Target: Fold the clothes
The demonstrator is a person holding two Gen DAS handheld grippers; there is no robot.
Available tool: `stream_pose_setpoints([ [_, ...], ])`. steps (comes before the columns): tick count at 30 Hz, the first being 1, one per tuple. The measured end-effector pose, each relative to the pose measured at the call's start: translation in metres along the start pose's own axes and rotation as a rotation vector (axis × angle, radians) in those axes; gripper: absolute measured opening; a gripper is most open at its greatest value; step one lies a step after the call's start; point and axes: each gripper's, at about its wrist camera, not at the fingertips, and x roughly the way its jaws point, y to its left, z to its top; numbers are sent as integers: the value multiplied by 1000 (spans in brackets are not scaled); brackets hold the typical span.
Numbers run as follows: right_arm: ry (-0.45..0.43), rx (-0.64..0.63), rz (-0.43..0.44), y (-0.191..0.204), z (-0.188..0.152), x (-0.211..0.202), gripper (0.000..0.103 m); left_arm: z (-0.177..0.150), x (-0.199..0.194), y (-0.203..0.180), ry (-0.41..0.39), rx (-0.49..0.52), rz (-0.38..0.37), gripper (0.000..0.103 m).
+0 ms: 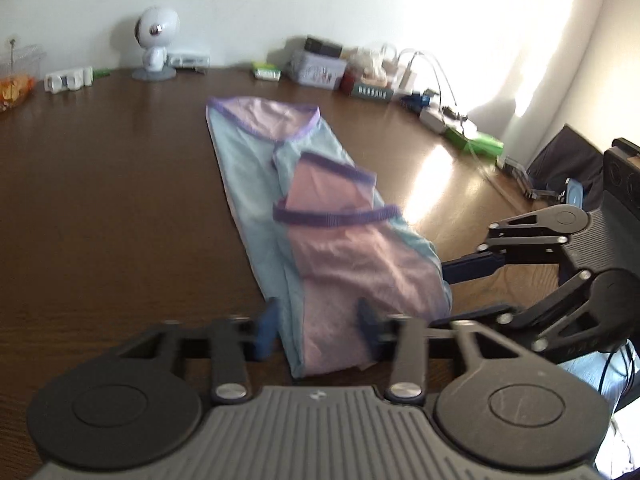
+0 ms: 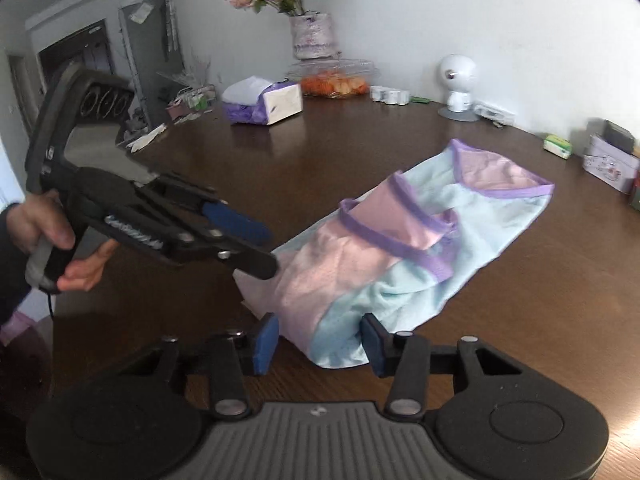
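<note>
On bench [image 1: 100, 200]: folded pink-blue garment [image 1: 320, 216]
left gripper [image 1: 316, 330]: jaws apart, straddling garment's near end
right gripper [image 2: 316, 338]: jaws apart, straddling garment corner

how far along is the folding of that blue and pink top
Done: the top already lies as a long narrow strip on the table, sides and purple-trimmed armholes turned in. In hand: the left gripper and right gripper both stand open around its near end, not yet clamped. Left: probably the fold along its length, near end toward the neckline.
</note>
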Motion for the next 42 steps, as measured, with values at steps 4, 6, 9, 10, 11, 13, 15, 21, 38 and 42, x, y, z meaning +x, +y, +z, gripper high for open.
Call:
stream_pose_setpoints([
  [4,-23,201,21,-8,-10,-5,11,-21,-9,-11,-17,13,19,3],
  [6,-37,234,30,-4,-22,-18,10,-34,-16,-20,-9,20,-6,3],
  [9,-37,285,26,9,-48,-41,9,-57,-32,-38,18,39,-56,2],
  [10,-36,307,23,14,-57,-51,9,-68,-40,-47,24,47,-66,2],
  [11,-33,322,17,21,-67,-61,10,-79,-48,-57,28,55,-73,2],
  [13,-23,262,-29,41,-87,-88,15,-100,-66,-69,30,90,-113,4],
  [15,-47,160,-85,59,-106,-120,24,-117,-85,-76,-13,132,-132,15],
  [21,-121,18,-17,70,-124,-152,53,-124,-92,-114,-87,306,-238,61],
  [38,-83,-99,4,84,-146,-142,34,-145,-87,-118,-29,390,-151,53],
  [42,-110,-91,33,83,-142,-119,36,-152,-82,-126,-45,459,-121,53],
])
